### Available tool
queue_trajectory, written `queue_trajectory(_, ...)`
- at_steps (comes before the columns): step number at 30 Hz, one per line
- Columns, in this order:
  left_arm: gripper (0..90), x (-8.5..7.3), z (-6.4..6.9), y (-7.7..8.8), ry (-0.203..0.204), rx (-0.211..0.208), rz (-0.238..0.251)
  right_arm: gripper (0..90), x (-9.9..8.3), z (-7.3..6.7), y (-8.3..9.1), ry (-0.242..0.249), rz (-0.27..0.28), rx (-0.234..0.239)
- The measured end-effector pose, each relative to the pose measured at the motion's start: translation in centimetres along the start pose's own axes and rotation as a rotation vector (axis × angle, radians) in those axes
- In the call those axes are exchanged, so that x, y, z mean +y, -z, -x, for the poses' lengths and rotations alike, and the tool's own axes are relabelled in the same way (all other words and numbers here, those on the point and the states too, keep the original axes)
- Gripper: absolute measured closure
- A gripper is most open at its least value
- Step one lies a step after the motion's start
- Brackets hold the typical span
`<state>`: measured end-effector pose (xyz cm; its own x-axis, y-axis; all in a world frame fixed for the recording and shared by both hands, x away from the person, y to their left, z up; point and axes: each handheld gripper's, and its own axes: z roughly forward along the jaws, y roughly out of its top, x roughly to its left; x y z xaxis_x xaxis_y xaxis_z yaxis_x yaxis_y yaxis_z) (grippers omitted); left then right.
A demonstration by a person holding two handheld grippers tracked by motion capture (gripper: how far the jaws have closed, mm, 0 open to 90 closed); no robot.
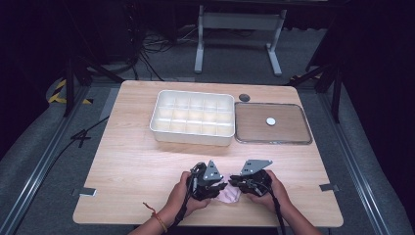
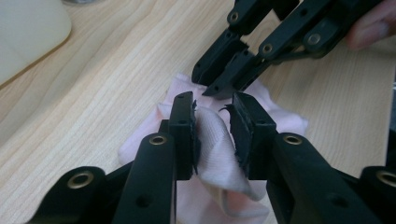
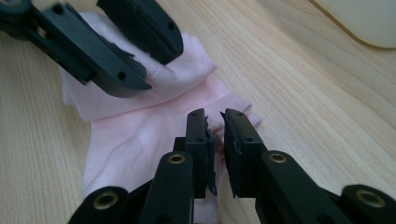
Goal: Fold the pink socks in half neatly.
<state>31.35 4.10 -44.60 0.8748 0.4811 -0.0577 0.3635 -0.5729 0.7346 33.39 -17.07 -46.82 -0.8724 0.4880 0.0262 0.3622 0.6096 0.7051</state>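
Both tools [image 1: 220, 182] pinch one pink sock [image 2: 215, 140], hands low.

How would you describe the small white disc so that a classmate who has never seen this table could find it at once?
Start at the wooden table and go to its far right part, where a shallow brown tray sits beside the white compartment box. The small white disc lies alone near the tray's middle. Unlike the dark round cap behind the tray, it is white and inside the rim.

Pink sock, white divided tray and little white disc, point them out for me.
pink sock [image 2: 215, 140], left gripper view, bunched fold between jaws
white divided tray [image 1: 192, 137], high view, front wall
white disc [image 1: 270, 121], high view, its centre
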Motion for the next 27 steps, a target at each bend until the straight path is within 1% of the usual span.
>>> queue_trajectory(1, 68.0, 0.1, 0.0, 0.2, 0.013, -0.002, 0.011, 80.6, 0.0, 0.0, 0.0, 0.0, 0.0, 0.001)
queue_trajectory(2, 67.1, 0.1, -0.1, 0.5, 0.008, -0.004, 0.022, 80.5, 0.0, 0.0, 0.0, -0.003, 0.0, 0.0)
queue_trajectory(3, 66.4, 0.2, -0.1, 0.9, 0.018, -0.012, 0.049, 80.6, -0.1, 0.0, 0.0, -0.003, 0.0, 0.0)
queue_trajectory(4, 65.5, 0.2, -0.1, 1.3, 0.031, -0.015, 0.063, 80.6, -0.1, 0.0, 0.0, -0.002, 0.0, 0.0)
queue_trajectory(6, 63.8, 0.3, -0.2, 2.0, 0.04, -0.013, 0.087, 80.6, -0.1, 0.0, 0.0, 0.001, 0.0, -0.002)
queue_trajectory(7, 63.3, 0.2, -0.3, 2.9, 0.027, -0.017, 0.103, 80.6, -0.1, 0.0, 0.0, 0.0, 0.001, -0.001)
queue_trajectory(8, 63.4, 0.2, -0.3, 2.9, 0.027, -0.017, 0.103, 80.6, -0.1, 0.0, 0.0, 0.001, 0.001, -0.001)
queue_trajectory(9, 63.4, 0.0, -0.3, 3.4, 0.028, -0.016, 0.104, 80.6, -0.1, 0.0, 0.0, 0.001, 0.001, -0.001)
queue_trajectory(11, 66.3, -0.5, -0.4, 4.0, 0.009, -0.026, 0.095, 80.7, -0.1, 0.0, 0.0, -0.004, 0.0, 0.002)
queue_trajectory(12, 68.2, -0.8, -0.4, 4.2, -0.004, -0.023, 0.078, 80.7, -0.1, 0.0, 0.0, -0.005, 0.0, 0.003)
queue_trajectory(14, 71.5, -1.7, -0.5, 3.9, -0.02, -0.032, 0.044, 80.8, -0.1, 0.1, 0.0, -0.005, 0.0, 0.004)
queue_trajectory(16, 74.7, -2.5, -0.6, 3.3, -0.011, -0.042, 0.012, 81.1, -0.1, 0.1, 0.0, -0.003, 0.0, 0.005)
queue_trajectory(17, 75.2, -2.8, -0.6, 2.9, -0.015, -0.04, 0.002, 81.2, -0.1, 0.0, 0.0, -0.003, 0.001, 0.004)
queue_trajectory(19, 77.1, -3.2, -0.7, 2.0, -0.012, -0.051, -0.016, 81.6, -0.1, 0.0, 0.0, -0.003, 0.001, 0.005)
queue_trajectory(20, 77.5, -3.2, -0.7, 1.8, -0.019, -0.057, -0.026, 81.8, -0.1, 0.0, -0.1, -0.004, 0.001, 0.006)
queue_trajectory(22, 78.0, -3.1, -0.4, 1.0, -0.024, -0.064, -0.029, 82.0, -0.1, -0.1, -0.1, -0.005, 0.0, 0.009)
queue_trajectory(24, 78.4, -2.9, 0.0, 0.4, -0.03, -0.071, -0.012, 82.0, -0.1, -0.1, -0.1, -0.001, 0.001, 0.012)
queue_trajectory(25, 78.4, -2.8, 0.1, 0.3, -0.038, -0.074, -0.019, 81.9, -0.2, -0.1, -0.2, 0.0, 0.001, 0.014)
queue_trajectory(26, 78.4, -2.8, 0.3, -0.1, -0.038, -0.084, -0.012, 81.9, -0.2, -0.2, -0.2, -0.001, 0.0, 0.015)
queue_trajectory(27, 78.7, -2.8, 0.4, -0.3, -0.057, -0.088, -0.018, 82.0, -0.1, -0.2, -0.2, -0.001, -0.003, 0.015)
